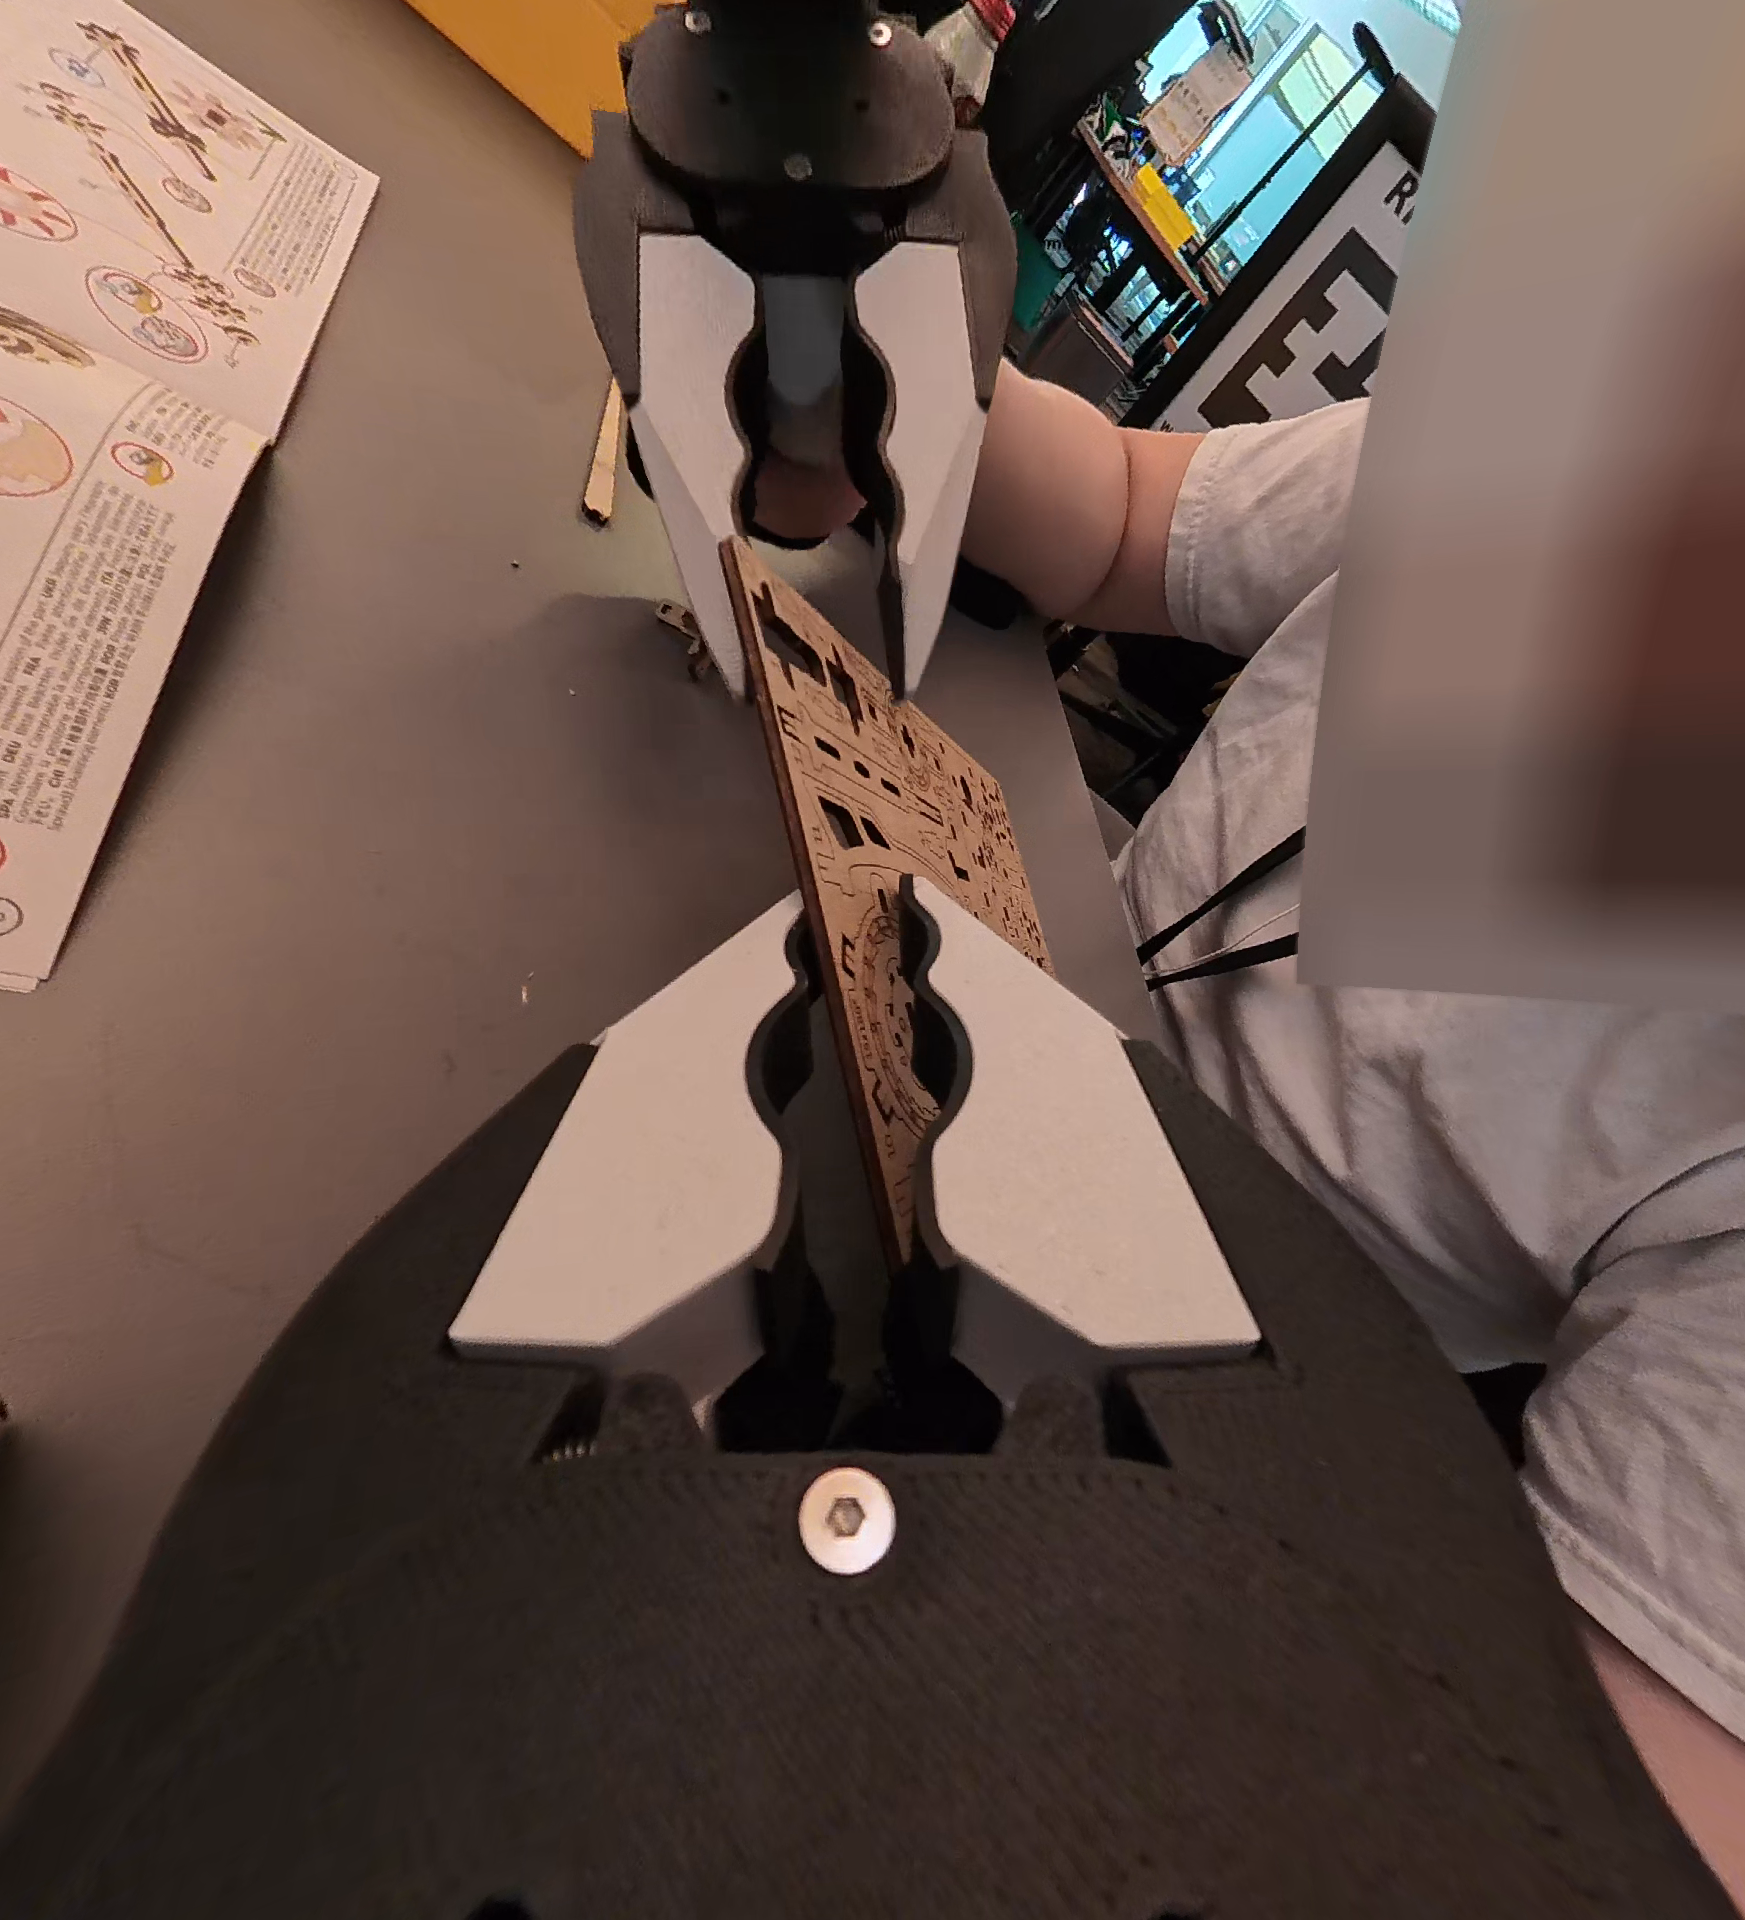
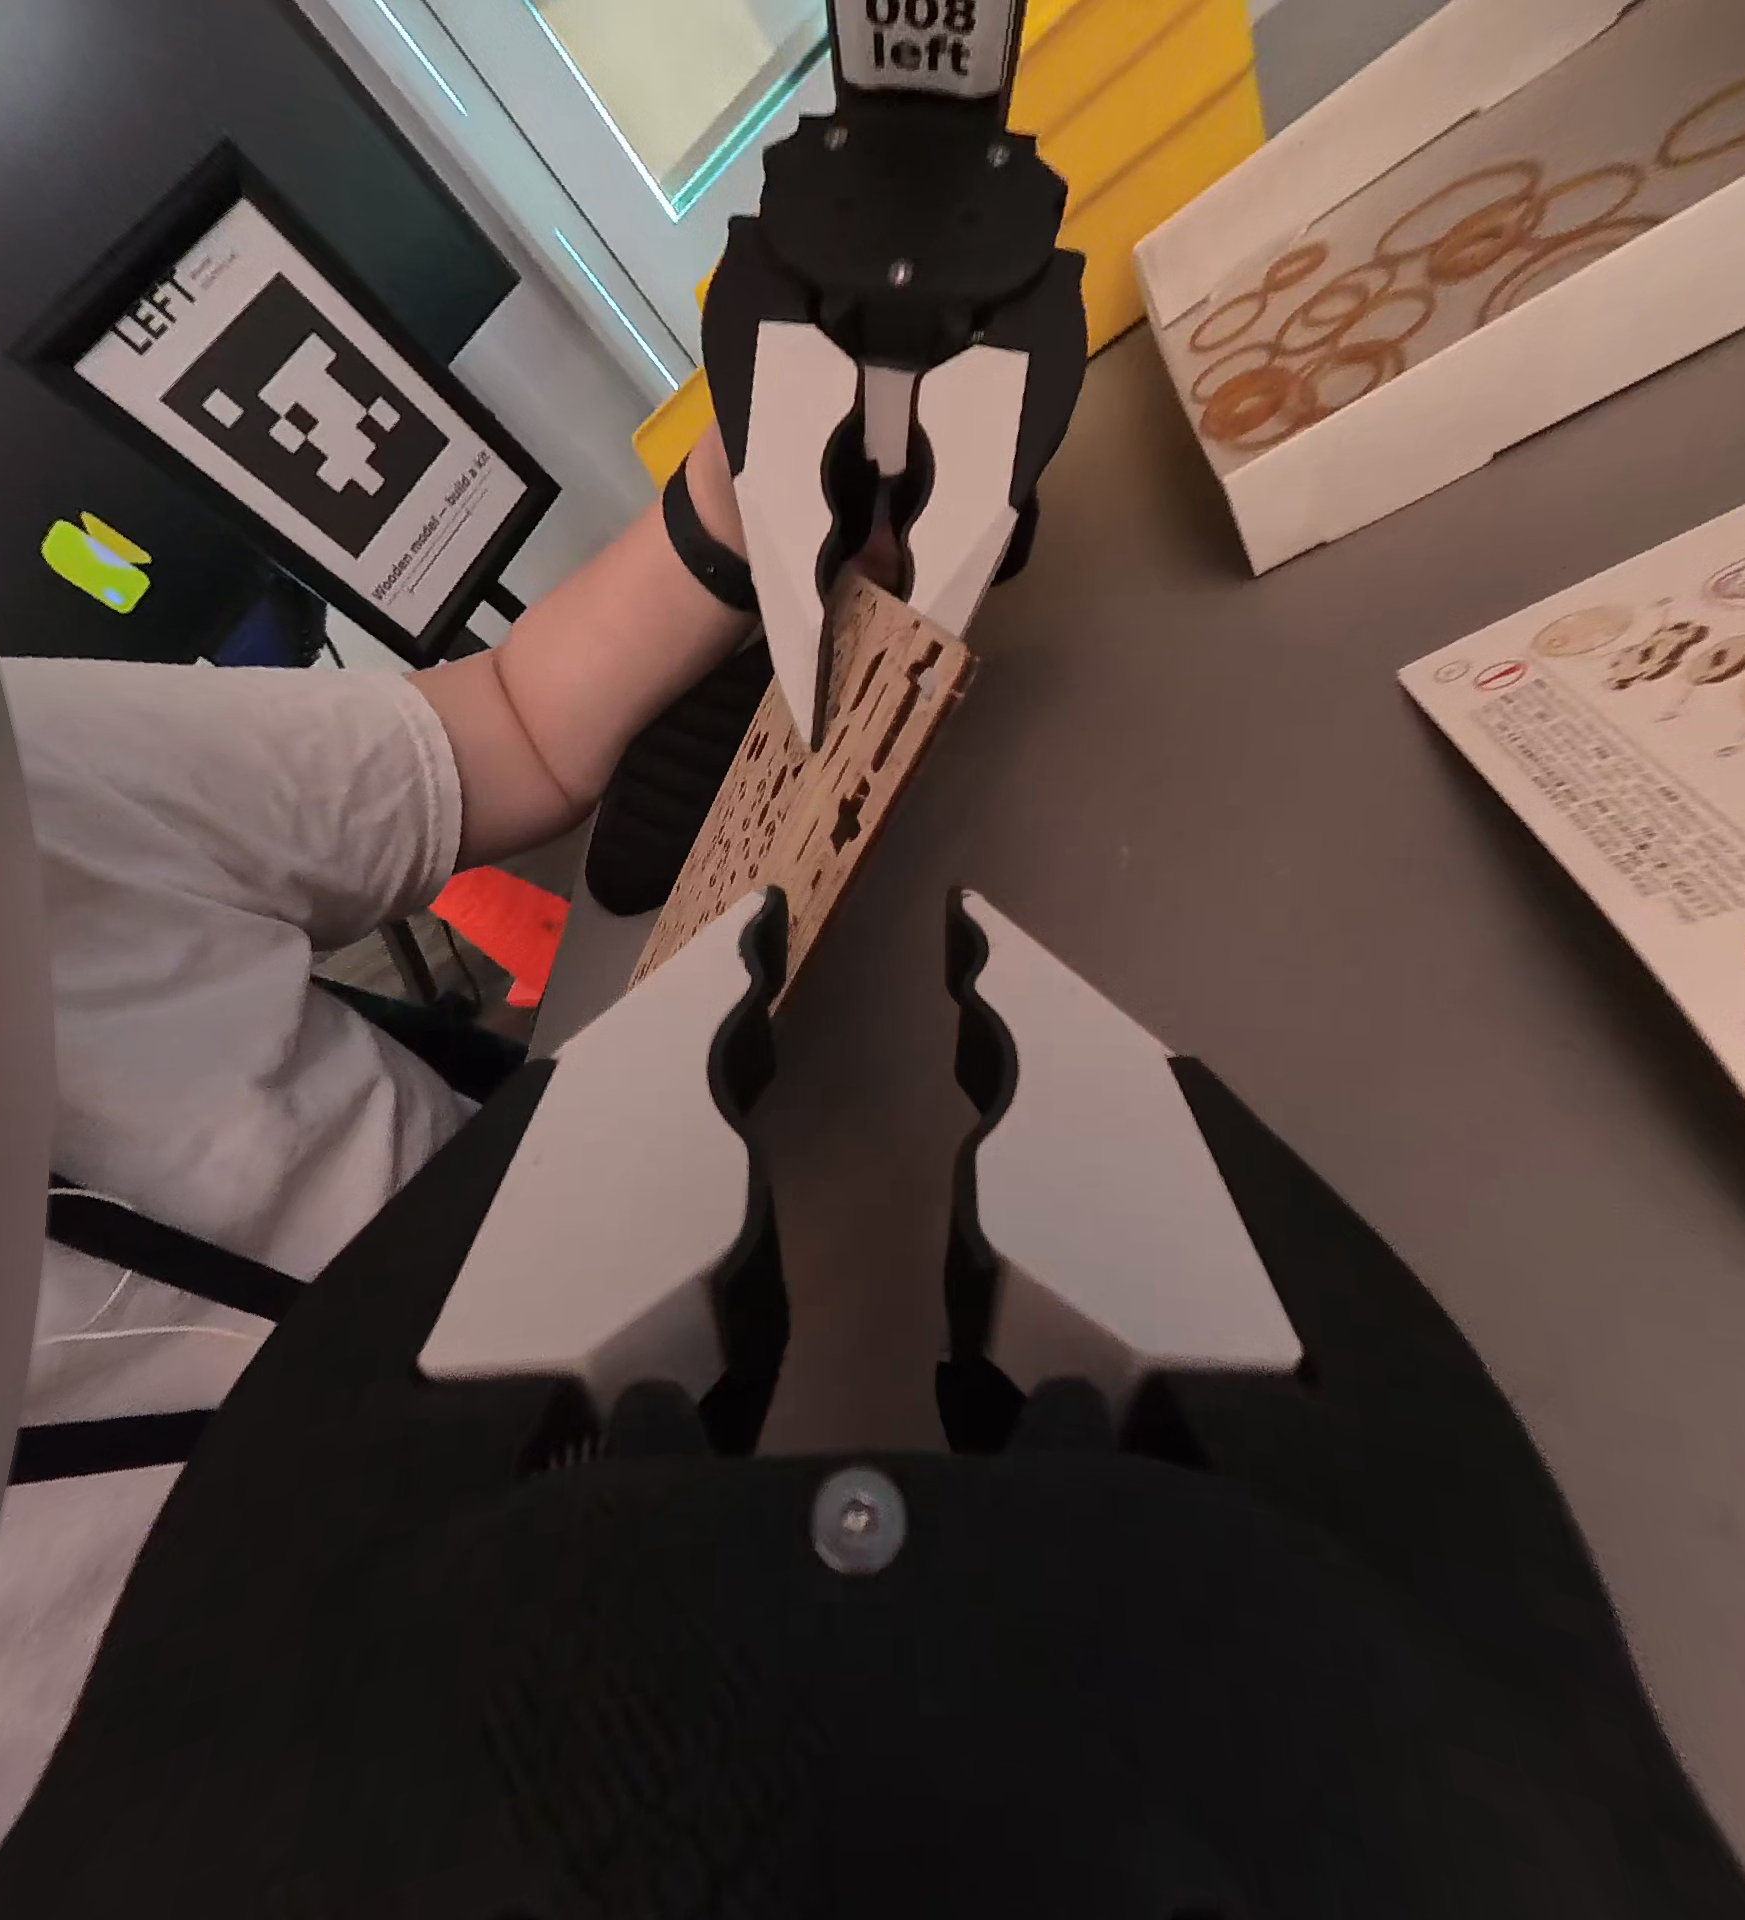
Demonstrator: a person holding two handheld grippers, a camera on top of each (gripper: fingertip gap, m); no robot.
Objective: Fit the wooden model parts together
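I held the thin laser-cut wooden parts sheet (image 1: 878, 831) edge-up above the grey desk (image 1: 380, 831), left gripper (image 1: 852, 904) clenched on it; right gripper (image 2: 857, 904) released, apparently positioned to push parts free.

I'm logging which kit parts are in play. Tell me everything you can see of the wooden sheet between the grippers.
The wooden sheet is a thin, flat, light-brown plywood panel, laser-cut with dark-edged part outlines and several empty slots. It is held on edge and tilted, above the grey table. The left gripper is shut on one end. The open right gripper is at the other end.
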